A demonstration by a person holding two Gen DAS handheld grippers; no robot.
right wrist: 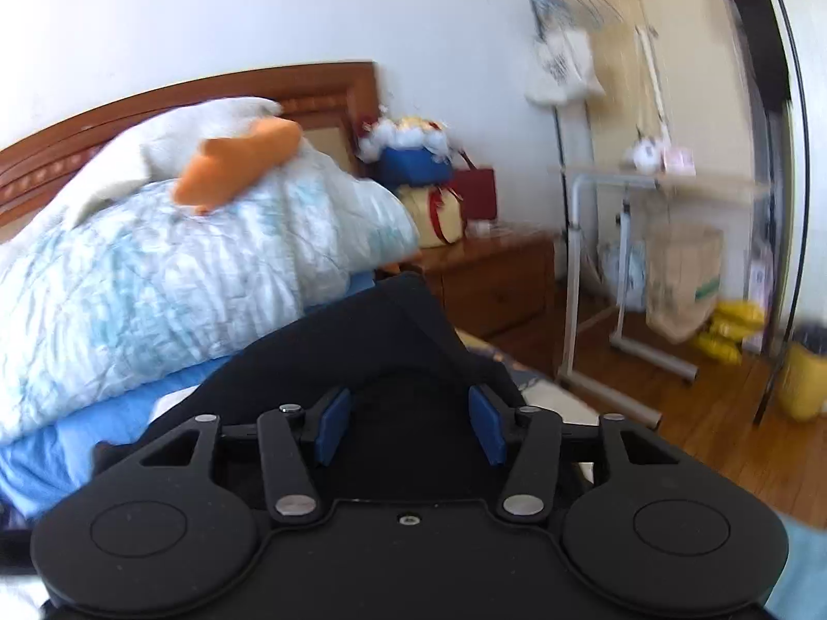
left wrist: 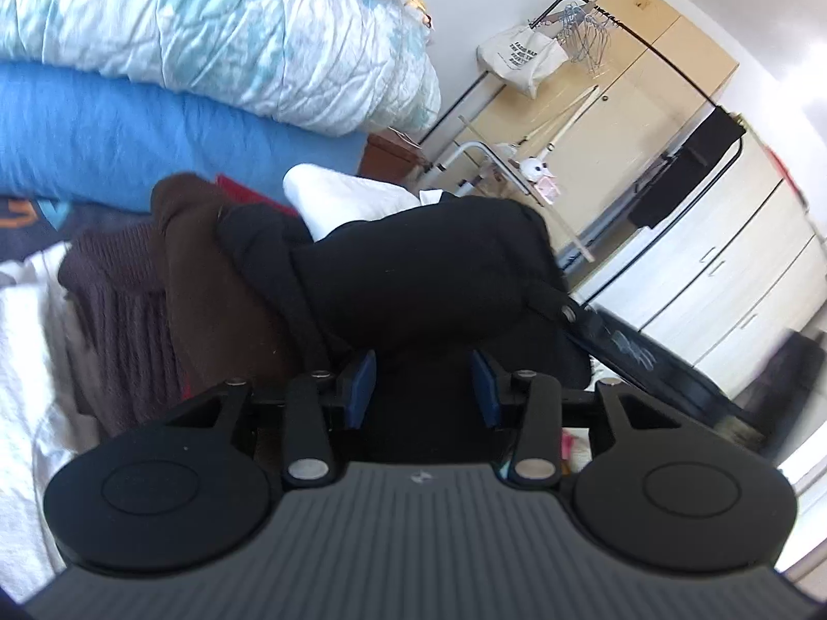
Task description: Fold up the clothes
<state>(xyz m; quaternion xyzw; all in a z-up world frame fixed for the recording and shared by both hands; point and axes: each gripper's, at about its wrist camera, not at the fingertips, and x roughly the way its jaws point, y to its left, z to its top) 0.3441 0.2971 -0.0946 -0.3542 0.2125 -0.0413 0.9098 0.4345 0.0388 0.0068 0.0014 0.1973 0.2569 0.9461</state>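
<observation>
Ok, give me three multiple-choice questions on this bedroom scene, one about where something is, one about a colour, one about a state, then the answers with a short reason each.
1. Where does the orange cushion lie?
A. On top of the pale blue quilt
B. On the wooden floor
C. On the nightstand

2. What colour is the garment in front of the left gripper?
A. White
B. Black
C. Orange

3. How do the fingers of the right gripper stand?
A. Pressed flat together
C. Apart, with black cloth lying between them
B. Clamped on a hanger

Answers: 1 A, the cushion sits on the crest of the quilt by the headboard. 2 B, the bundle ahead of the blue pads is black, beside a brown knit. 3 C, a clear gap shows between the two blue pads.
</observation>
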